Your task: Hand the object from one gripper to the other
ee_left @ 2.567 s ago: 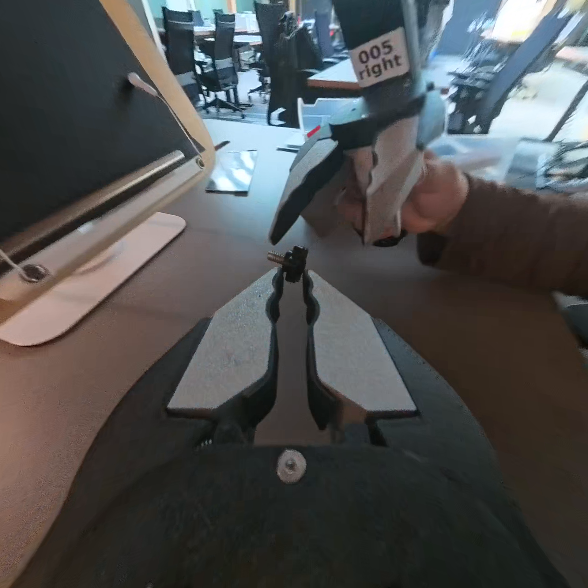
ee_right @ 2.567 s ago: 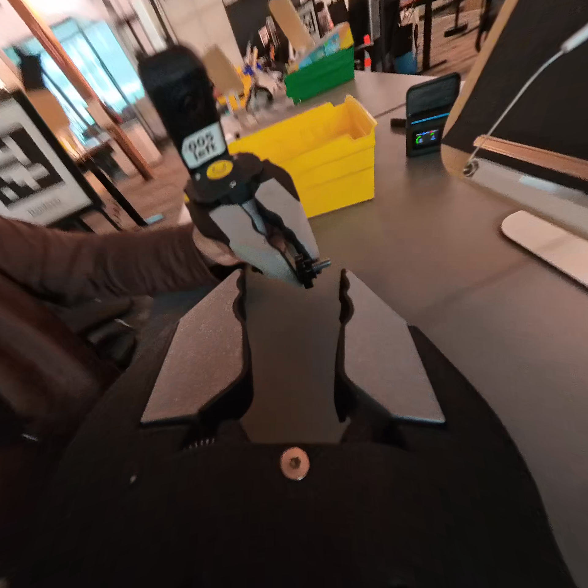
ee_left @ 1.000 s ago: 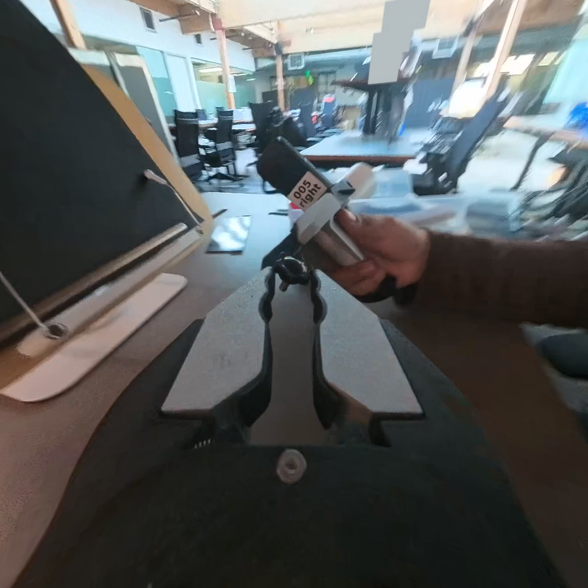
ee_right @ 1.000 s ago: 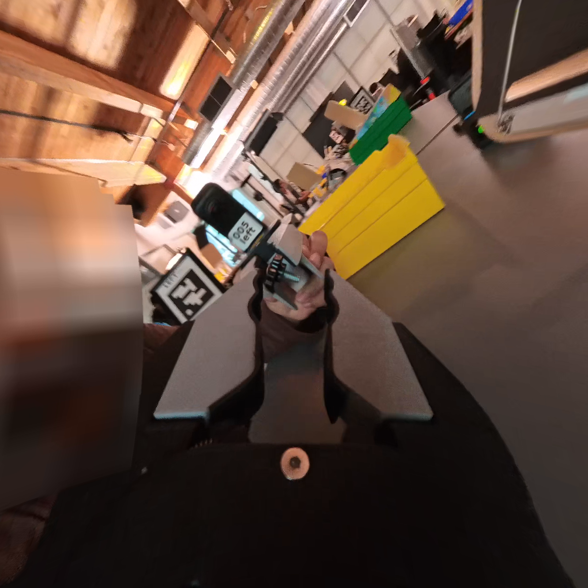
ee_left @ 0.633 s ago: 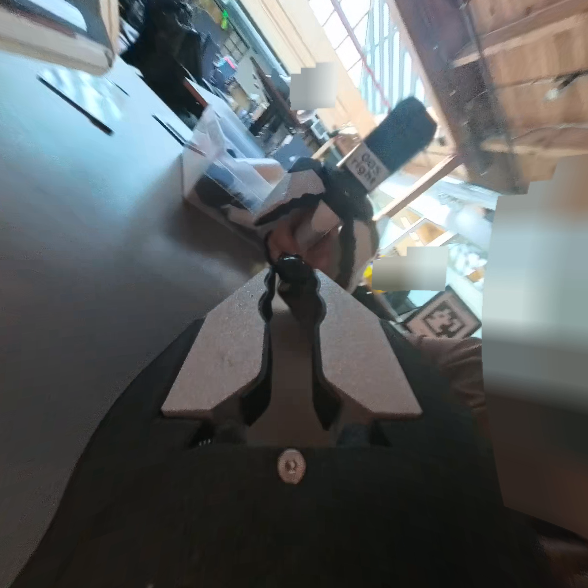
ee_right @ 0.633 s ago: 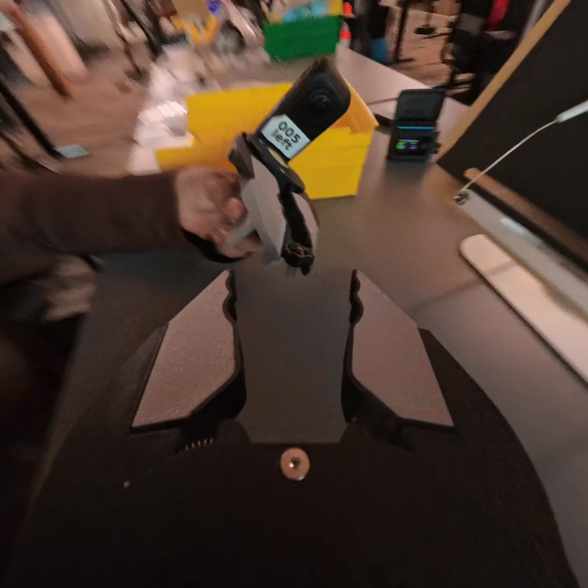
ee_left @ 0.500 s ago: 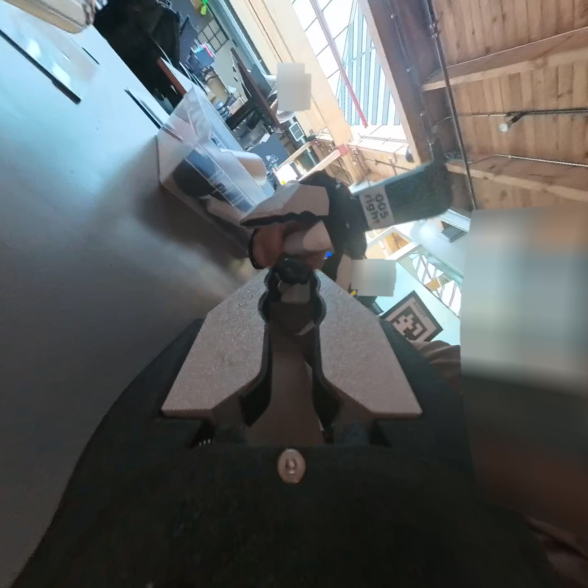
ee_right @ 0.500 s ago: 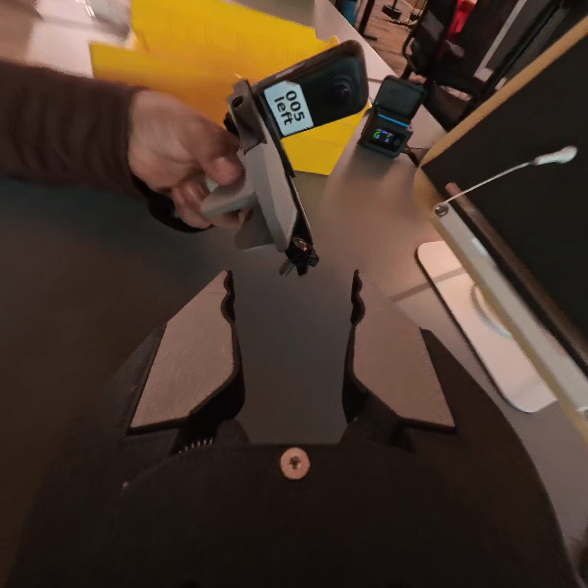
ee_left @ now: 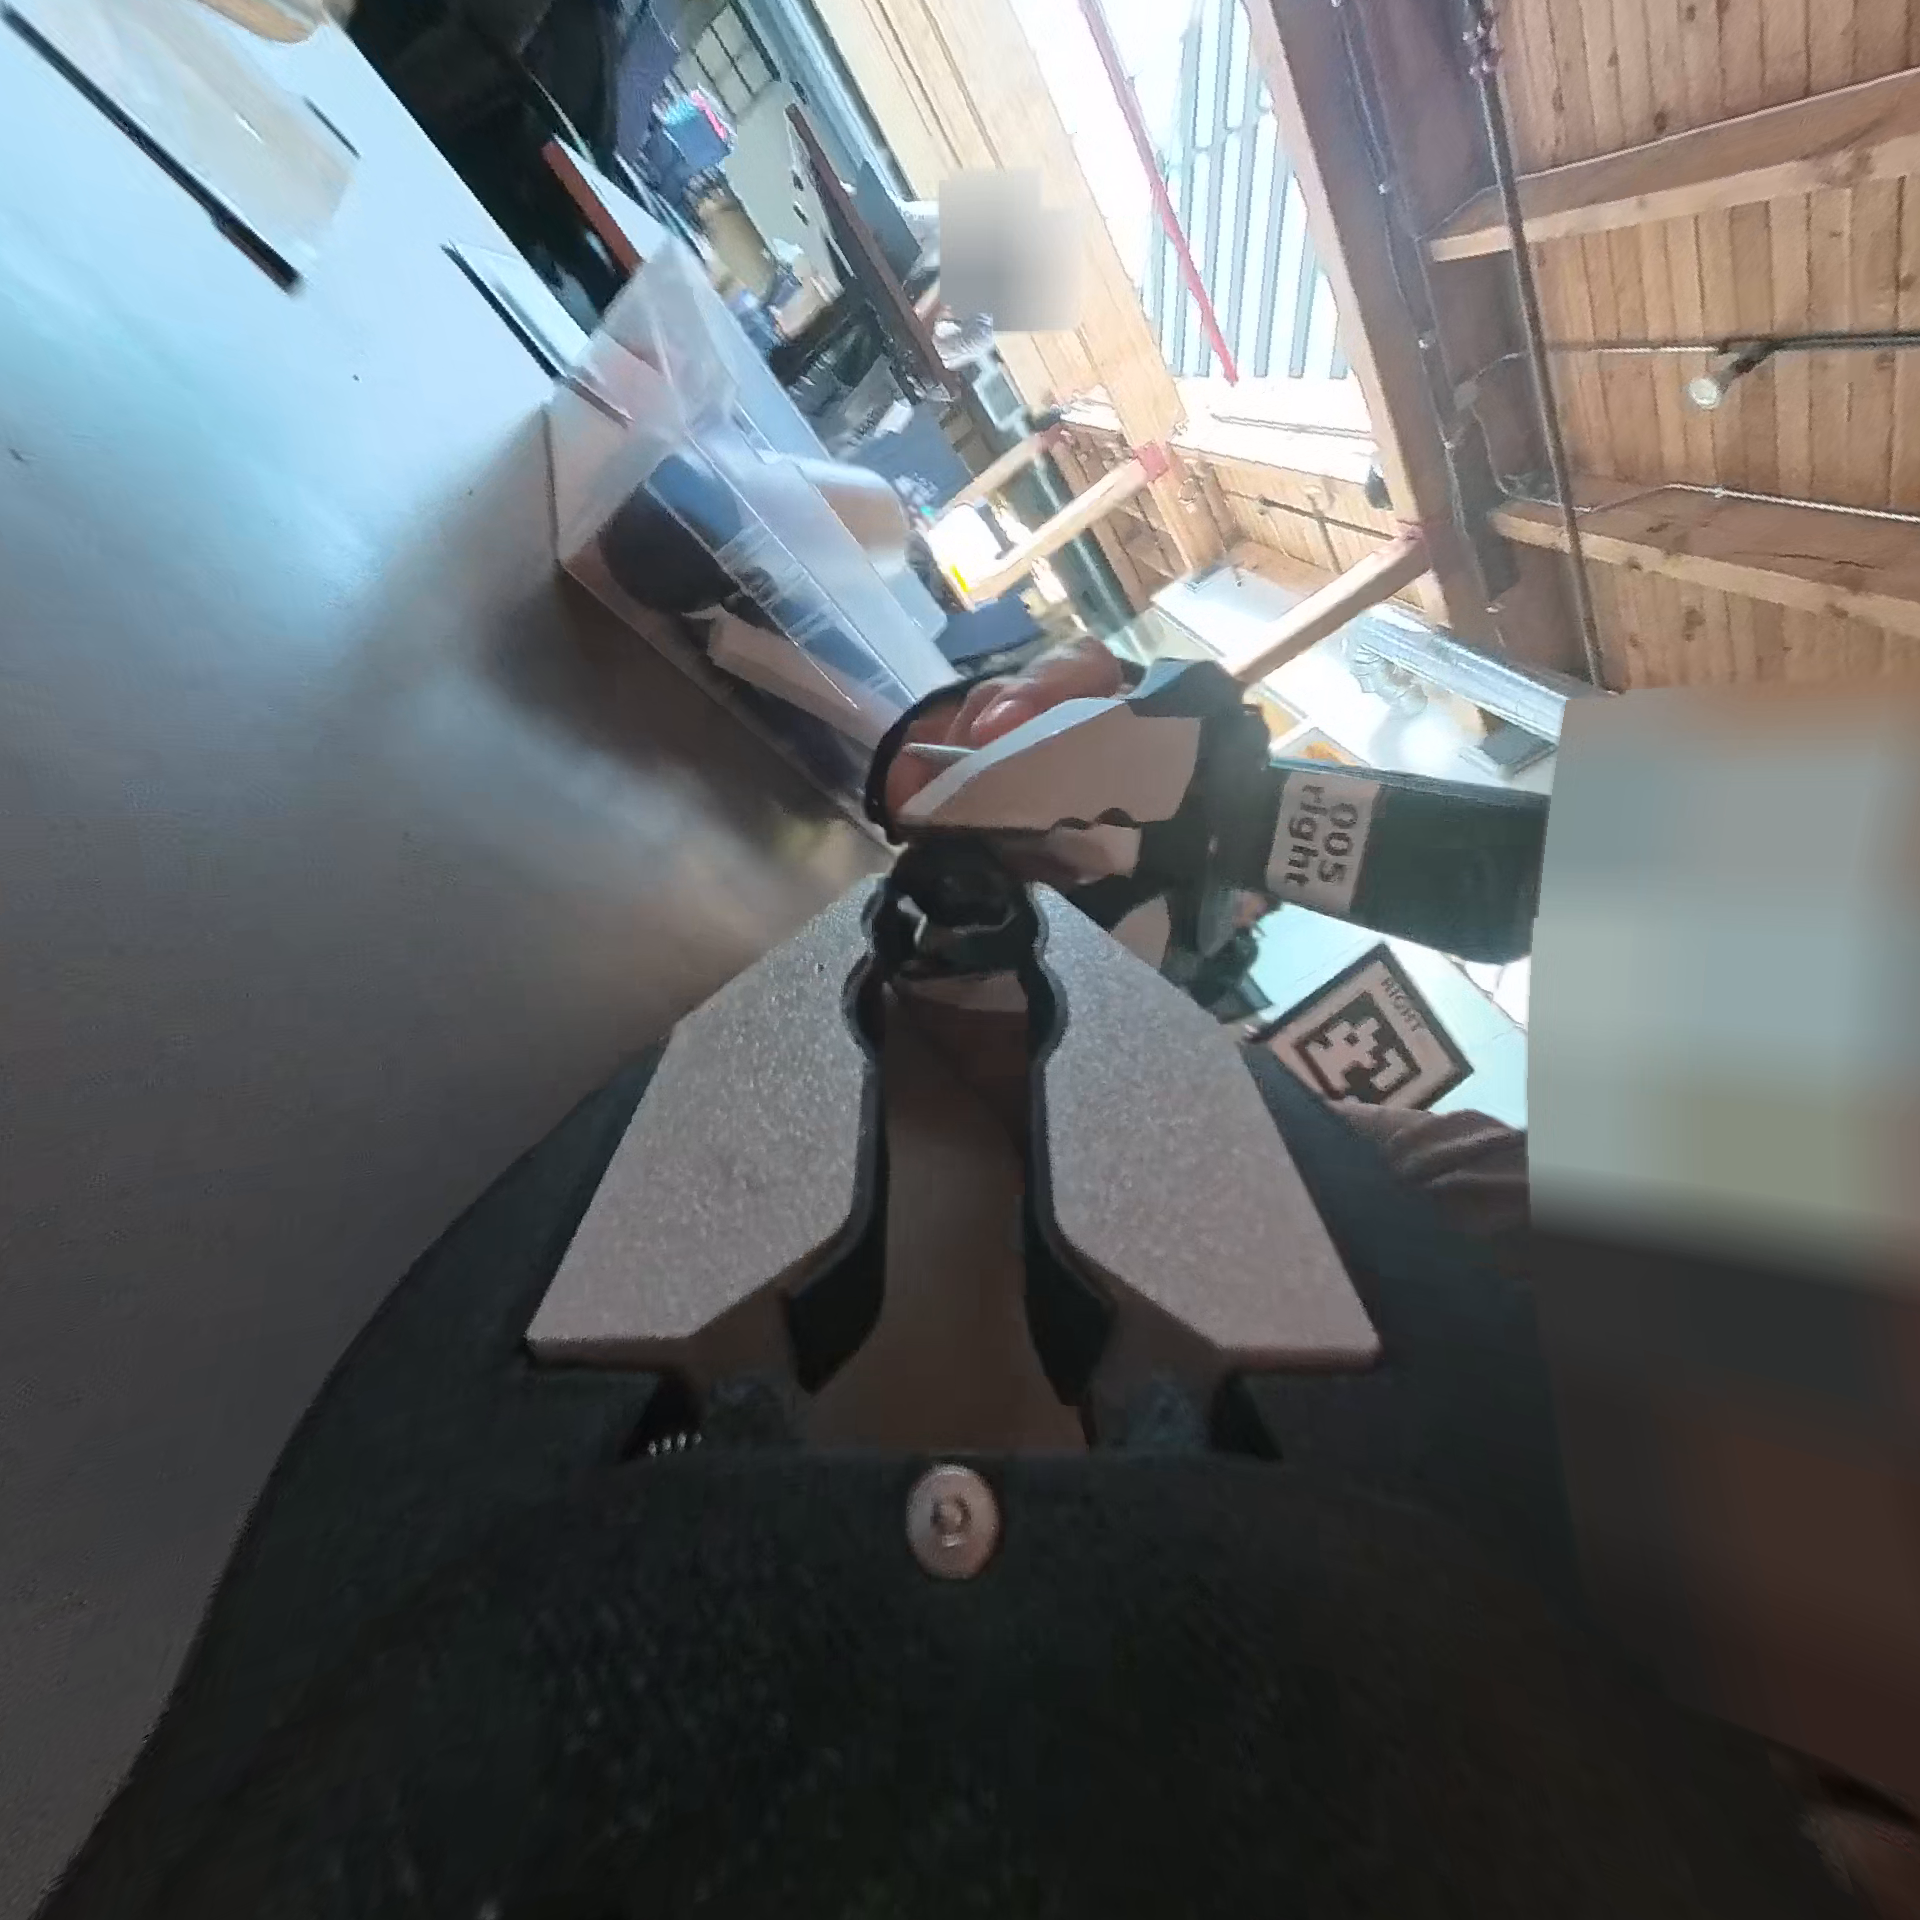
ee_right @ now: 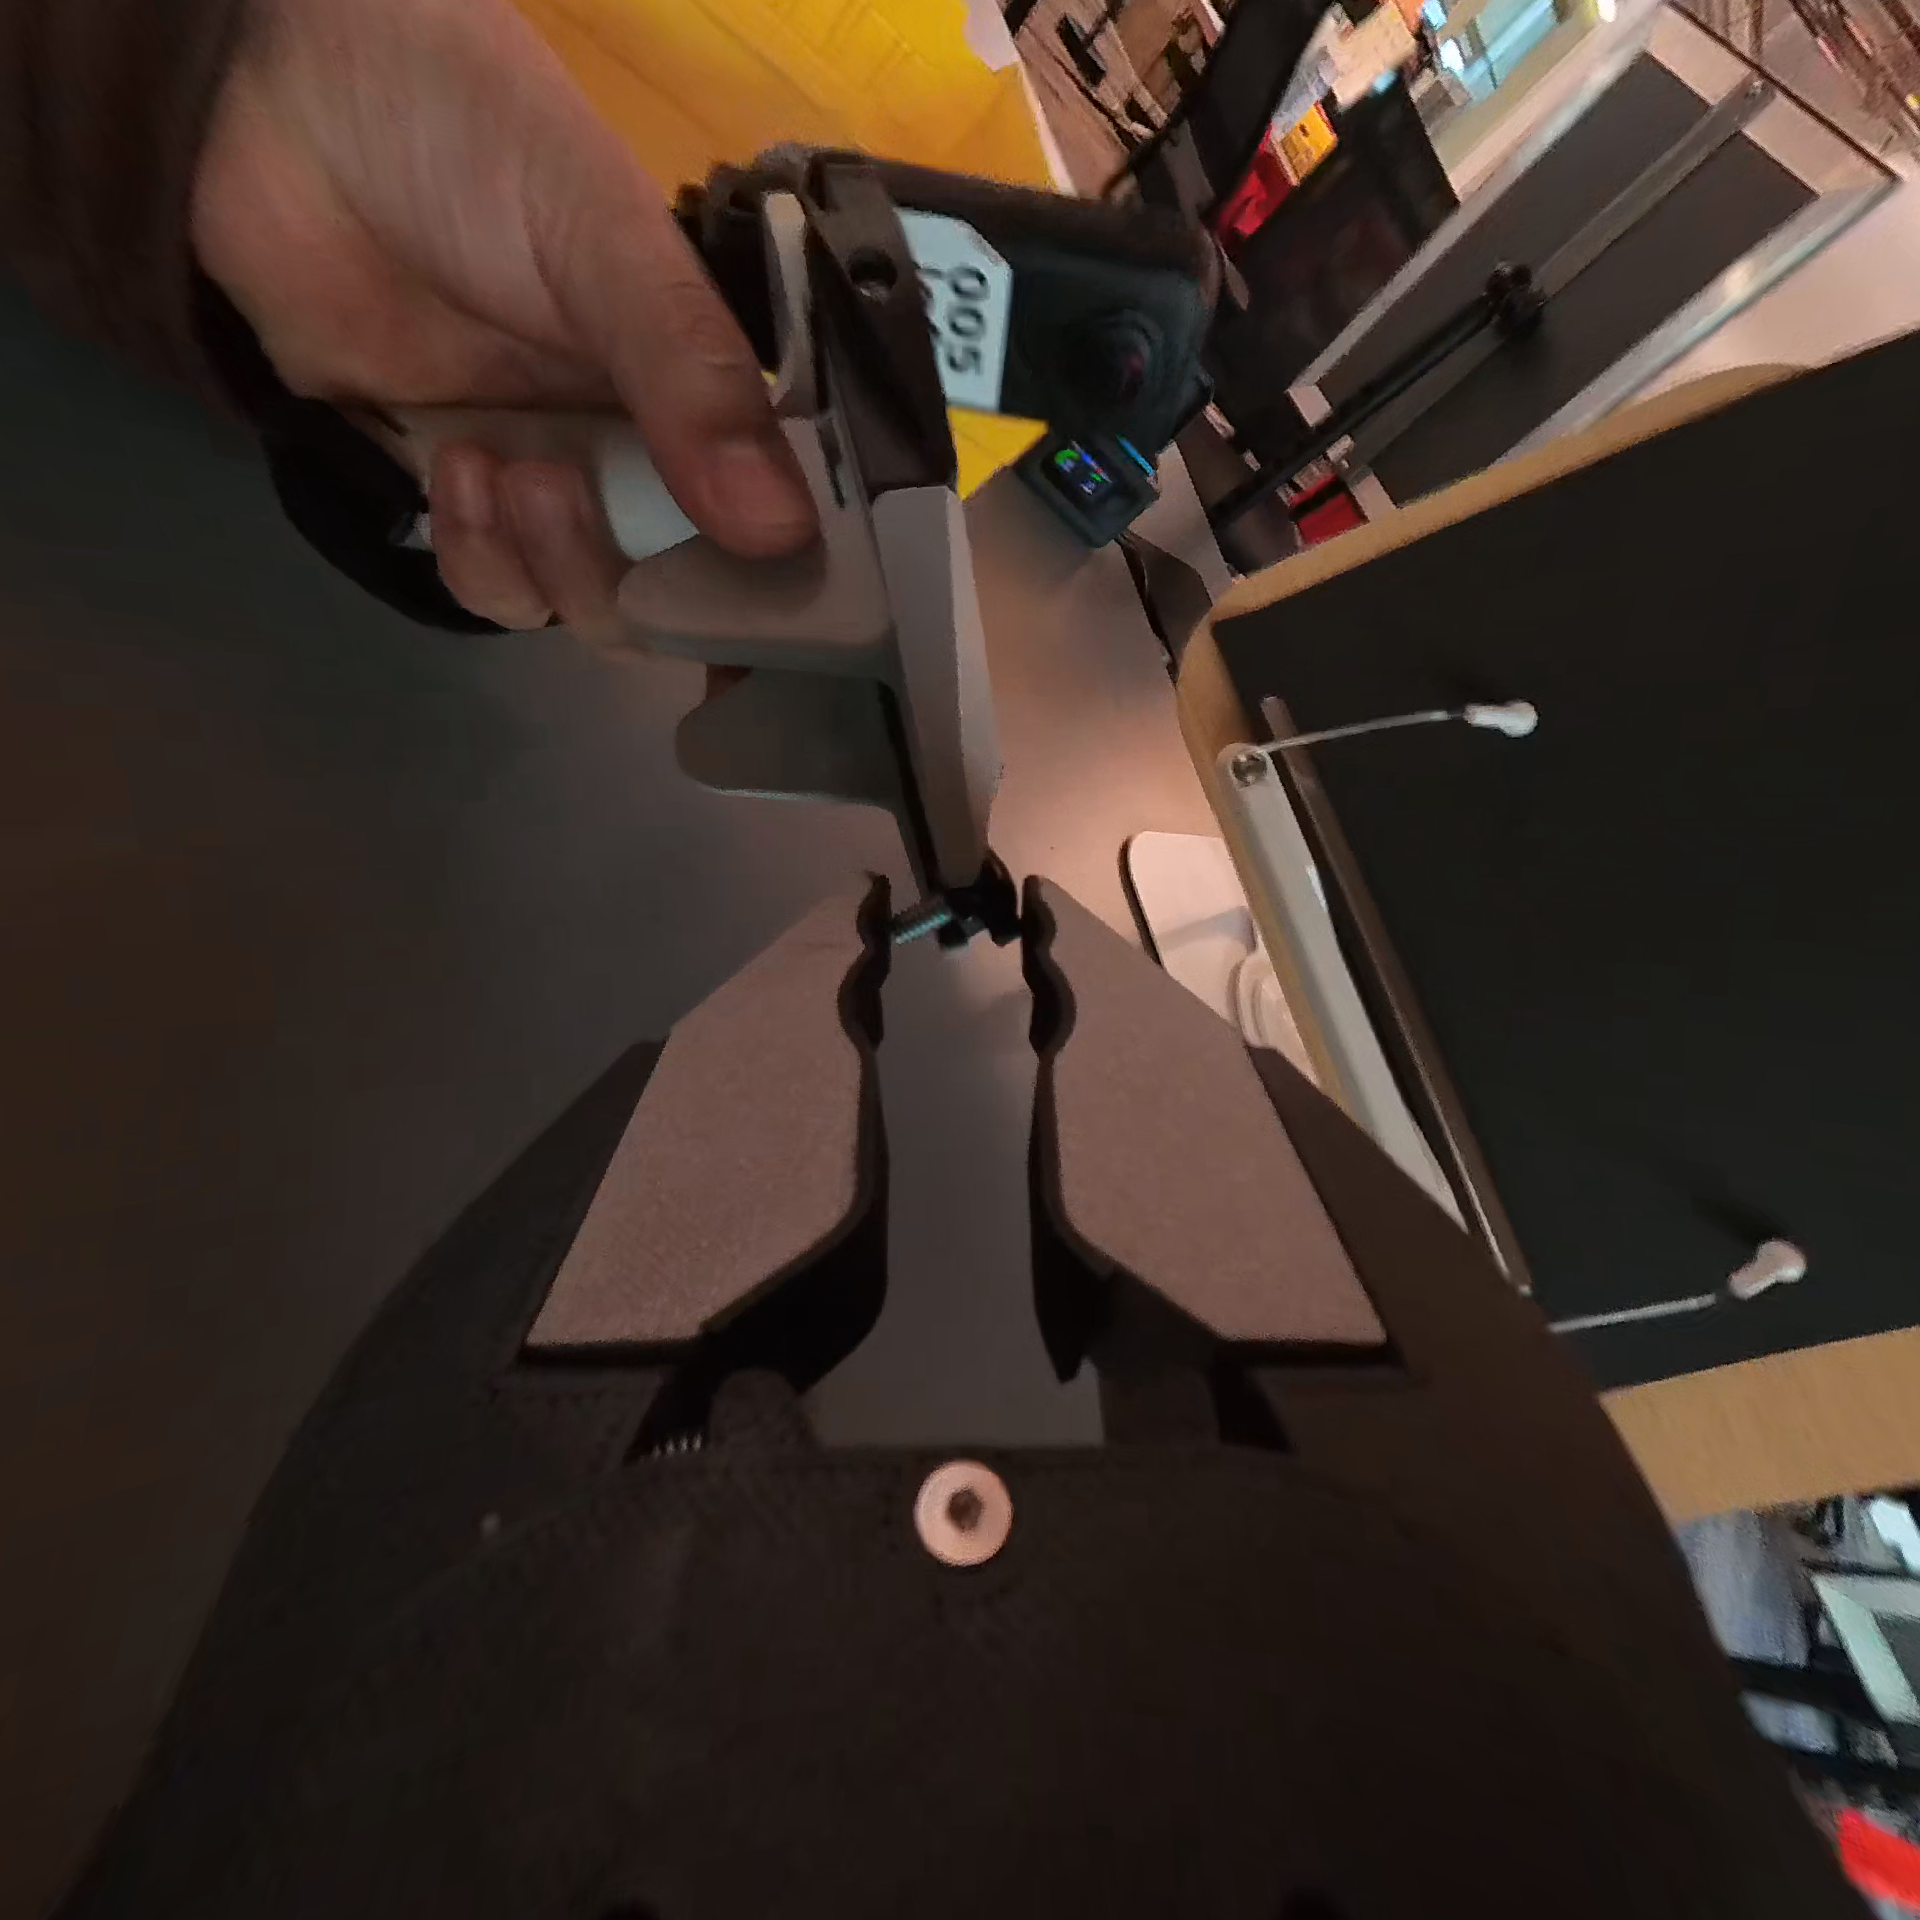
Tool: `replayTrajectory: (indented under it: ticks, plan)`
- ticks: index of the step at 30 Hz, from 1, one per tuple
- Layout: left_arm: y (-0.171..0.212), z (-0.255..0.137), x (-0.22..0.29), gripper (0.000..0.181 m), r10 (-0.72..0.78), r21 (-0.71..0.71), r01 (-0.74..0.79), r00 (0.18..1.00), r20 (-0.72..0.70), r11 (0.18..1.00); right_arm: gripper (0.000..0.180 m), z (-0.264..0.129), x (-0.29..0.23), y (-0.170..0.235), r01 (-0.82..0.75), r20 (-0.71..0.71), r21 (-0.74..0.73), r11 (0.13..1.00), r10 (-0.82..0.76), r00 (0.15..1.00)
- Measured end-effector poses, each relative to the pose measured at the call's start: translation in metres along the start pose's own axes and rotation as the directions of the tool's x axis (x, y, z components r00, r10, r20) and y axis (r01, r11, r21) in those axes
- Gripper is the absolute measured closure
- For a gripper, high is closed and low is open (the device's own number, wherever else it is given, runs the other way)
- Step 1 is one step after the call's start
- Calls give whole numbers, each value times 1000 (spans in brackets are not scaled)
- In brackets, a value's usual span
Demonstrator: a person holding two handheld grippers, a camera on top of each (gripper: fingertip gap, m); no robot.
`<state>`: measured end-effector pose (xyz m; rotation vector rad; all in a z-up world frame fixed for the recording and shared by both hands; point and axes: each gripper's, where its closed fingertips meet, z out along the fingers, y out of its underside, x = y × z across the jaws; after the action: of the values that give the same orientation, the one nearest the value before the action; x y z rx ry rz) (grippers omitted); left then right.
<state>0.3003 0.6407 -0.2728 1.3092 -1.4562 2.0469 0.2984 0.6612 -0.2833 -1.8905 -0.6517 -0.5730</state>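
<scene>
Right wrist view: left gripper (ee_right: 961,904) pinches the thumbscrew (ee_right: 951,920) (black knob, bare thread) between right gripper's (ee_right: 951,920) spread tips; yellow bin (ee_right: 790,83) beyond, contents unseen.

The right claw (ee_right: 951,920), which 2.6 s ago hung wide open and well apart from the screw (ee_right: 951,923), has come in and narrowed around it: the threaded tip now points at its left finger (ee_right: 769,1122) and the black knob sits against its right finger (ee_right: 1164,1122). Half a second ago the screw was still beyond the fingertips. The left claw (ee_left: 956,935) has rolled onto its side, so the surface (ee_left: 260,779) now fills the left of its view, and the right claw's fingers (ee_left: 1049,779) lie just above the screw (ee_left: 951,914).
</scene>
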Motion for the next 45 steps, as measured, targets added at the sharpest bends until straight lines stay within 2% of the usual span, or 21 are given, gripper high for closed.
replayTrajectory:
  ticks: [1,3,4,6,8,11,14,16,20,23,27,28,30,32,34,36,40,42,45]
  plan:
    - [-5,-2,-4,164,38,17,-39,998,49,999,158,1,6,5,-30,-17,-16,999,30,999]
    - [-12,-10,-18,160,196,-7,-199,956,218,980,158,5,14,19,-151,-5,-53,987,151,988]
    - [-15,-14,-26,153,293,-55,-291,904,311,955,158,6,18,26,-237,13,-65,969,238,971]
    - [-20,-21,-36,149,502,-187,-472,738,450,862,158,9,20,38,-428,84,-92,899,435,896]
    - [-20,-19,-36,139,659,-303,-598,569,492,742,158,9,19,39,-594,185,-88,800,599,779]
    - [-9,-4,-28,130,769,-388,-674,463,442,629,158,2,17,27,-774,373,-87,628,741,559]
    - [-4,3,-25,128,843,-449,-726,354,405,521,158,-9,14,14,-878,548,-134,460,772,321]
    - [-4,4,-23,129,885,-486,-760,253,392,432,158,-11,10,12,-898,599,-188,399,771,217]
    - [1,11,-13,144,932,-519,-808,96,349,278,158,-13,-3,0,-894,668,-242,377,733,128]
    - [-1,9,-14,161,936,-559,-801,5,351,213,157,-14,-9,-7,-890,692,-258,375,715,100]
    - [-1,7,-12,162,939,-565,-801,-10,344,198,157,-15,-8,-9,-900,711,-269,342,701,54]
    - [-3,7,-11,162,936,-560,-802,-6,352,206,157,-16,-6,-10,-907,717,-267,324,696,38]
    - [-4,7,-7,162,926,-518,-813,66,372,266,143,-19,5,-11,-929,729,-242,281,685,17]
    - [-10,4,-3,162,896,-441,-820,178,407,364,140,-23,22,-7,-952,722,-178,249,691,46]
    - [-12,1,-2,163,839,-349,-790,352,416,504,136,-26,34,-1,-955,689,-99,278,712,136]
    - [-16,-2,1,163,755,-236,-738,520,399,633,133,-27,37,0,-933,647,-29,360,718,257]
    - [-9,-1,10,162,516,-81,-511,829,217,856,124,-32,30,-11,-842,604,68,536,649,462]
    - [-6,-1,10,163,421,-56,-417,895,149,907,122,-30,18,-12,-760,569,65,647,602,561]
    - [3,0,8,163,333,-77,-326,938,97,942,122,-24,2,-6,-618,492,51,785,519,699]
